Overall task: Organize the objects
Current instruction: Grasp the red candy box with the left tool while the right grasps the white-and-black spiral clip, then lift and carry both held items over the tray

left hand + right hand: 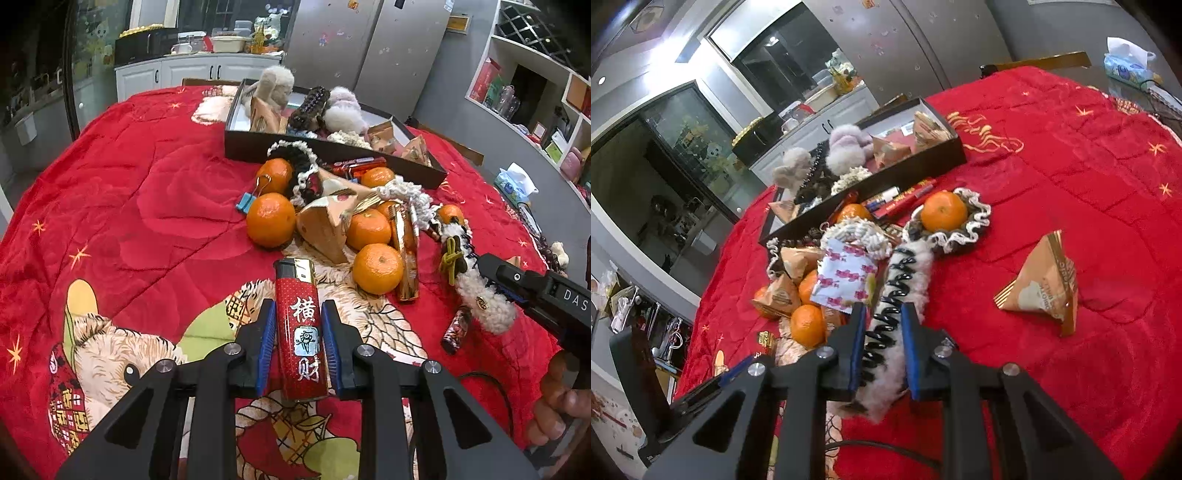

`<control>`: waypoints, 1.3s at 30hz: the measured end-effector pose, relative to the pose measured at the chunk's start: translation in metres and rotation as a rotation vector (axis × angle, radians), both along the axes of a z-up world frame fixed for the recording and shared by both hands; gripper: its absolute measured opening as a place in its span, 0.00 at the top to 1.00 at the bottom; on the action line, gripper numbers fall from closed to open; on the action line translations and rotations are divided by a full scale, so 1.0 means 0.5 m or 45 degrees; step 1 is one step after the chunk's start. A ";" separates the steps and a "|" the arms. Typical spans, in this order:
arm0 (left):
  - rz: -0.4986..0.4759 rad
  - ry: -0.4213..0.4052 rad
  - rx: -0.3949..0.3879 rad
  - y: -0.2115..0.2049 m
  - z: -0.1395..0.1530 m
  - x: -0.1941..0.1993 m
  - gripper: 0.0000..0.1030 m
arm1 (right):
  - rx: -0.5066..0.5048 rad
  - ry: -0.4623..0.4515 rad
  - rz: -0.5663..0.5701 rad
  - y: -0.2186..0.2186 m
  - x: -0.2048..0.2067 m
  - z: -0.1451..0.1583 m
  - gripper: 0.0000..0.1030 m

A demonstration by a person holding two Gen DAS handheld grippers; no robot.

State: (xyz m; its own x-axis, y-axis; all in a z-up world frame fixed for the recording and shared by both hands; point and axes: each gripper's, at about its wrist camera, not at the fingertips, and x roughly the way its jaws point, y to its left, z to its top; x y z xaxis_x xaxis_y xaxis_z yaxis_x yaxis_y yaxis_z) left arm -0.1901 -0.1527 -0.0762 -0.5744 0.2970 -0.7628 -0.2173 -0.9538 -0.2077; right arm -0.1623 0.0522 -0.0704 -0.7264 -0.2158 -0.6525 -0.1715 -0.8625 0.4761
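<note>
Two claws work over a worktop covered by a red quilted blanket [147,192]. Nearest in the left wrist view, the left claw [298,343] angles down and forward, its blue pads pinching a red lighter [300,332] that stands upright between them, printed with white Chinese characters, the top one 横 and the bottom one 财. At that view's right edge a hand [557,402] grips the right claw's black body, lettered "DAS", which points in towards the pile. The right wrist view shows what that one cannot: the right claw [884,347] is pressed together on a fluffy white hair clip [905,295] with a row of black teeth, which runs away from the pads towards the pile. Only this view shows a tan triangular snack packet [1041,291] lying alone on the blanket to the right; its print is too small to read. Beyond the claws lies a heap of tangerines [271,219], more triangular packets, scrunchies and a blue binder clip [245,203]. Farthest, a black tray [332,158] holds plush scrunchies, a dark clip and packets.
</note>
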 end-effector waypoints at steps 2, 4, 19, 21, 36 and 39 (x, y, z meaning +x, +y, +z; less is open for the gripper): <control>-0.002 0.009 0.000 0.000 0.006 0.002 0.77 | 0.015 0.011 0.003 -0.002 0.003 0.007 0.86; -0.003 0.017 0.002 0.000 0.012 0.004 0.77 | 0.016 0.024 0.007 -0.003 0.006 0.014 0.96; -0.039 -0.008 -0.014 0.021 -0.001 0.017 0.77 | 0.114 -0.034 0.066 -0.020 0.002 -0.004 0.71; -0.045 -0.010 -0.015 0.025 -0.004 0.017 0.77 | 0.146 -0.057 0.109 -0.033 -0.009 -0.009 0.58; -0.054 -0.015 -0.037 0.040 -0.013 0.006 0.78 | 0.163 -0.099 0.177 -0.052 -0.033 -0.049 0.70; -0.076 -0.030 -0.035 0.042 -0.017 0.006 0.78 | 0.148 -0.097 0.173 -0.050 -0.031 -0.046 0.70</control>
State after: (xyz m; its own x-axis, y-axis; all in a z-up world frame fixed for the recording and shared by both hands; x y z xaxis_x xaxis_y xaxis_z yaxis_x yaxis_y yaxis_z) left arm -0.1869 -0.1318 -0.0845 -0.5385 0.3086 -0.7841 -0.2690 -0.9448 -0.1870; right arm -0.1778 0.0275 -0.0932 -0.6436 -0.2285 -0.7305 -0.0816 -0.9285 0.3623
